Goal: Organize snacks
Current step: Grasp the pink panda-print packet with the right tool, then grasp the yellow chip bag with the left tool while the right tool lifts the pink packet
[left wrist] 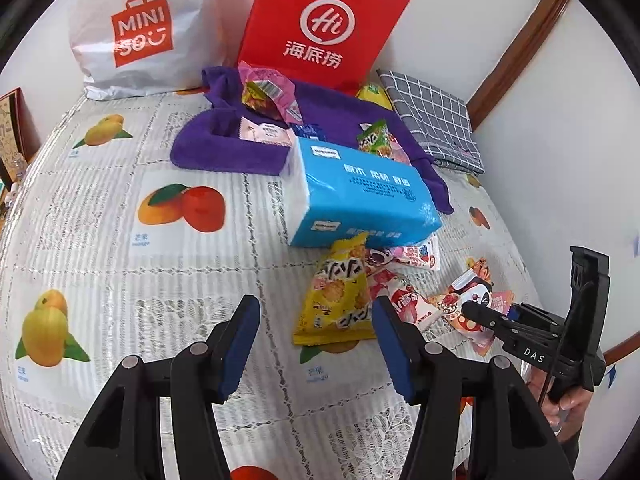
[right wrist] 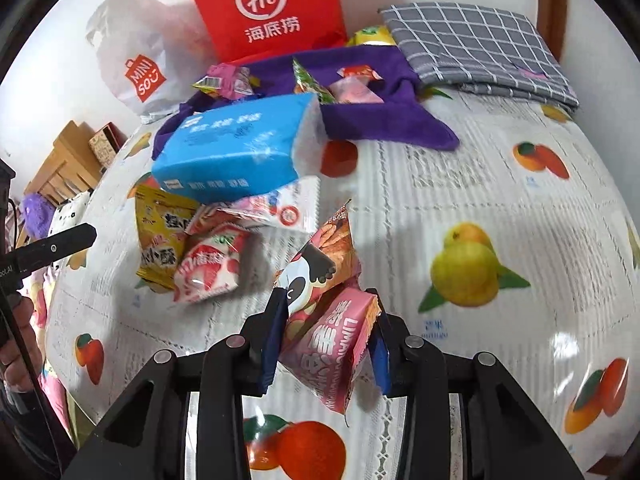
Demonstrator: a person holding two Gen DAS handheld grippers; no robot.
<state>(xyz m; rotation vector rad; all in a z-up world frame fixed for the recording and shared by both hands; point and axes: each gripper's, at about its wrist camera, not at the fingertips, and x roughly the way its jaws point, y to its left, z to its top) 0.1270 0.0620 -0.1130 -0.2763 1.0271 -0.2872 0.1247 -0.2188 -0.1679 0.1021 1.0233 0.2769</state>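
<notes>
My right gripper [right wrist: 326,344] is shut on two snack packets: a pink packet [right wrist: 336,344] and a panda-print packet [right wrist: 320,264], held just above the table. It shows in the left wrist view [left wrist: 472,312] at the right, over the packets [left wrist: 468,304]. My left gripper [left wrist: 316,344] is open and empty, just short of a yellow snack bag [left wrist: 336,292]. A red-and-white strawberry packet [left wrist: 404,300] lies beside it. More snacks lie on a purple towel [left wrist: 224,144] behind a blue tissue pack [left wrist: 360,192].
A white Miniso bag [left wrist: 140,28] and a red paper bag [left wrist: 320,24] stand at the back by the wall. A folded grey checked cloth [left wrist: 436,120] lies at the back right. The tablecloth [left wrist: 120,240] has fruit prints.
</notes>
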